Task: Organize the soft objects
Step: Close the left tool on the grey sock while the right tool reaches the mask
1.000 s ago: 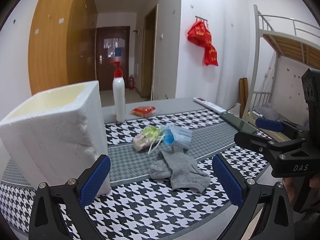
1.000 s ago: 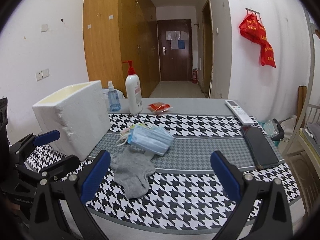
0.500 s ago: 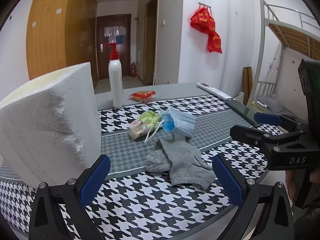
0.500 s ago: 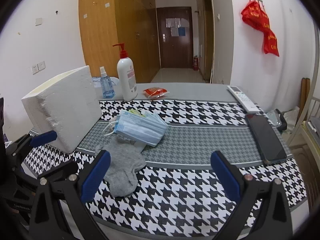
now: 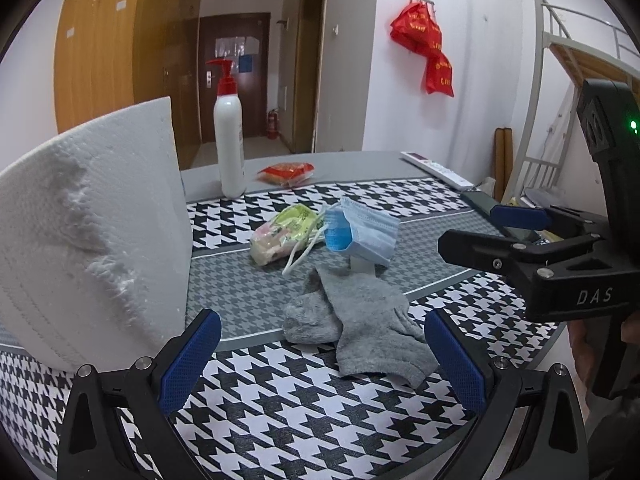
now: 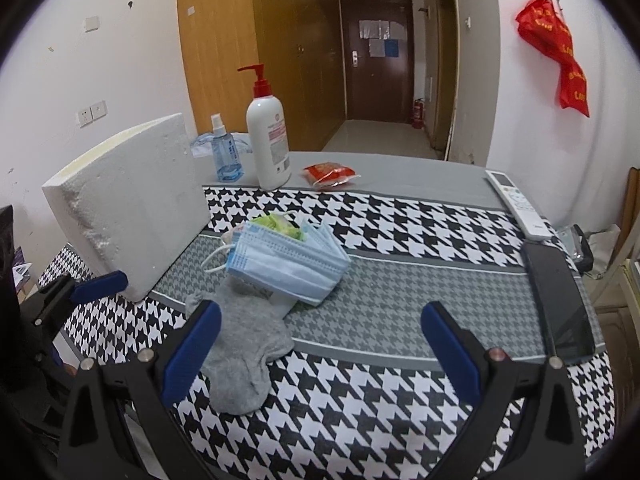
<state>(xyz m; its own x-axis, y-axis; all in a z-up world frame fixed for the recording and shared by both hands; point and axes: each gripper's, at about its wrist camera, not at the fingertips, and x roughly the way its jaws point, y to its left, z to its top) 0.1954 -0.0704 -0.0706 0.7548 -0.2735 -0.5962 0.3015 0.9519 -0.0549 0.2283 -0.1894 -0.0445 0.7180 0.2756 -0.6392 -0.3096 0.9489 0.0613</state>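
Left gripper [image 5: 322, 360], jaws spread wide and empty, hovers low over the near edge of the houndstooth tablecloth [image 5: 304, 412]. The grey sock [image 5: 360, 336] lies crumpled on the cloth directly ahead of and between its blue fingertips [image 5: 190, 360], closer to the right one, not touching either. Just beyond the sock sits a stack of pale blue face masks [image 5: 366, 234], ear loops trailing left, beside a yellow-green packet [image 5: 280, 232]. A white foam box [image 5: 88, 232] stands immediately left of the left fingertip.

Right gripper [image 6: 320, 350], likewise spread and empty, sits to the right of the sock [image 6: 244, 356], whose toe end lies just behind its left fingertip [image 6: 192, 352]. The masks [image 6: 286, 264] lie ahead and left of centre, overlapping the sock's far end. In the left wrist view the right gripper [image 5: 516, 232] appears at the right, held by a hand [image 5: 592, 344].
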